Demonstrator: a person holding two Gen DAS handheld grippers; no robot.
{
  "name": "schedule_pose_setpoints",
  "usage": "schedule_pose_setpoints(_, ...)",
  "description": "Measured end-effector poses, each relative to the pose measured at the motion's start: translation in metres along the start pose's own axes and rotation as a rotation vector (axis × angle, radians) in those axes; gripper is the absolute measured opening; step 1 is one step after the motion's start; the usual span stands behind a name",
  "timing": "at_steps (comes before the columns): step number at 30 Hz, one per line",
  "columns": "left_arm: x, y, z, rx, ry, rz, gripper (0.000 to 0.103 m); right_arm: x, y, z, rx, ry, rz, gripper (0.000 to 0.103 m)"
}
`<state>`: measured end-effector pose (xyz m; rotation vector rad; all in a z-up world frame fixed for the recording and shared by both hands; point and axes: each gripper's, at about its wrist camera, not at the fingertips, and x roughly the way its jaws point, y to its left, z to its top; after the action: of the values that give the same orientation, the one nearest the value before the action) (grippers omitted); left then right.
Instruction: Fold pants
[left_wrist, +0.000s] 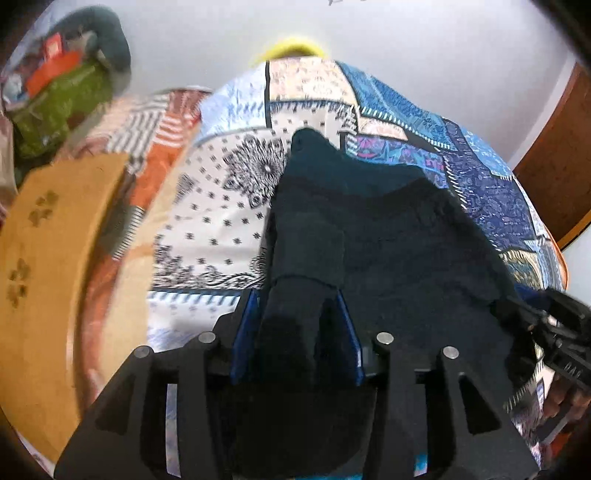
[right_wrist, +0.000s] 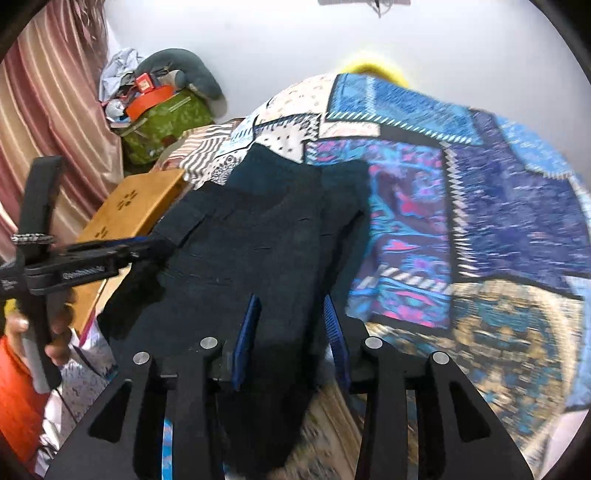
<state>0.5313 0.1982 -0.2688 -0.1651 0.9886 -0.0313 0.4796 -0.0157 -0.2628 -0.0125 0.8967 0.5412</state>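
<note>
Patchwork quilt under dark pants; I see left gripper and right gripper jaws parted around the cloth, grip unconfirmed.

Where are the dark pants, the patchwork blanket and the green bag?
dark pants (right_wrist: 266, 229), right wrist view, middle of the spread cloth.
patchwork blanket (right_wrist: 480, 206), right wrist view, a blue patch.
green bag (right_wrist: 166, 122), right wrist view, its front side.

Both grippers are black, with blue finger pads and round silver screws; an orange sleeve shows.
</note>
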Motion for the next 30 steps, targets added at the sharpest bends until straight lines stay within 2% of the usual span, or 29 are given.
schedule_pose_setpoints(4,-0.050,-0.015,-0.006,0.048,-0.036,0.021,0.044,-0.052,0.009,-0.001,-0.033,-0.077,-0.021,0.034)
schedule_pose_setpoints(7,-0.100,-0.034,-0.012,0.087,-0.095,0.032,0.044,-0.106,0.024,-0.003,-0.056,-0.157,-0.010,0.034)
schedule_pose_setpoints(15,-0.273,-0.092,-0.055,0.144,-0.415,0.063,0.044,-0.255,0.080,-0.012,-0.157,-0.386,0.036,0.034)
schedule_pose_setpoints(21,-0.383,-0.129,-0.106,0.187,-0.621,0.069,0.044,-0.352,0.113,-0.045,-0.188,-0.568,0.081,0.034)
schedule_pose_setpoints(26,-0.433,-0.152,-0.148,0.181,-0.738,0.143,0.048,-0.395,0.139,-0.078,-0.218,-0.652,0.078,0.034)
schedule_pose_setpoints(30,-0.451,-0.159,-0.180,0.159,-0.791,0.135,0.058,-0.411,0.156,-0.107,-0.226,-0.702,0.024,0.034)
